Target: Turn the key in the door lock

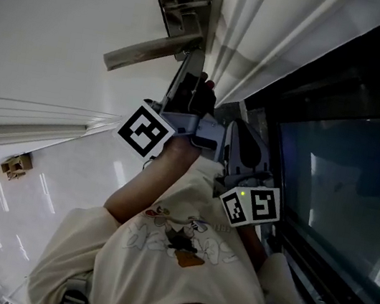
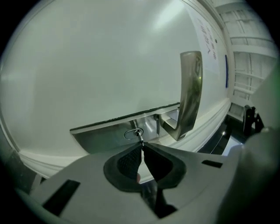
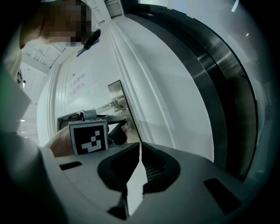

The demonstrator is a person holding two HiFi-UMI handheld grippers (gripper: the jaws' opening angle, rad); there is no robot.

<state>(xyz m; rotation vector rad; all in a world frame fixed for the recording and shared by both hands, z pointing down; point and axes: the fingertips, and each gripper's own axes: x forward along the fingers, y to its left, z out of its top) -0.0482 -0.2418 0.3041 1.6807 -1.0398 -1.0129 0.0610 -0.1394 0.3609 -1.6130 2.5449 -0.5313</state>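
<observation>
A small metal key (image 2: 140, 136) sticks out of the keyhole (image 2: 133, 133) in the steel lock plate (image 2: 109, 133) of a white door (image 2: 96, 65). My left gripper (image 2: 141, 144) is shut on the key's outer end, the dark pads meeting on it. The lever handle (image 2: 190, 94) stands just right of the keyhole. In the head view the left gripper (image 1: 190, 66) reaches up to the lock under the handle (image 1: 150, 49). My right gripper (image 3: 140, 146) hangs back from the door with its jaws together and nothing between them. It also sees the left gripper (image 3: 124, 121) at the lock plate (image 3: 116, 94).
The door's white frame (image 1: 269, 31) and a dark glass panel (image 1: 345, 182) run beside the lock. The right gripper (image 1: 241, 131) is held close beside the left hand. A glossy floor (image 1: 61, 183) with distant furniture lies below.
</observation>
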